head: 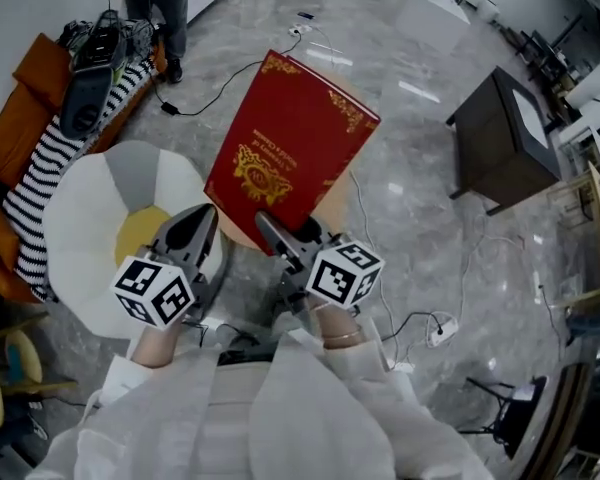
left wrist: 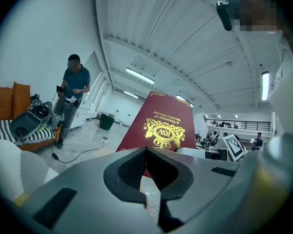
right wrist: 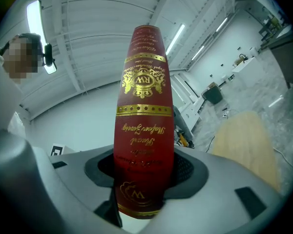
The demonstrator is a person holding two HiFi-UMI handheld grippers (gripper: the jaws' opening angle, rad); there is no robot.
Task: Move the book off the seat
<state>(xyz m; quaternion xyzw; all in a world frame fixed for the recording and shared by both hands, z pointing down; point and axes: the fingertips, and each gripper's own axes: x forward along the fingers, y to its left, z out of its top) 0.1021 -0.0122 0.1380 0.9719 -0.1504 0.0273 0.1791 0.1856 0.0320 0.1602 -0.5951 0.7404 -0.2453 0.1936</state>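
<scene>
A red hardback book (head: 290, 148) with gold lettering is held up in the air, tilted. My right gripper (head: 280, 236) is shut on its lower edge. In the right gripper view the book's spine (right wrist: 144, 111) stands upright between the pads of the right gripper (right wrist: 144, 179). My left gripper (head: 202, 223) hovers just left of the book, shut and holding nothing. In the left gripper view the book's cover (left wrist: 161, 126) rises beyond the left gripper (left wrist: 146, 165). A white petal-shaped seat (head: 90, 218) with a yellow centre lies below left. A round tan wooden top (right wrist: 244, 140) shows under the book.
An orange sofa (head: 20, 118) with a striped blanket and a dark bag (head: 90, 88) stands at the far left. A dark side table (head: 500, 133) is at the right. Cables and a plug block (head: 440, 330) lie on the marble floor. A person (left wrist: 73, 96) stands near the sofa.
</scene>
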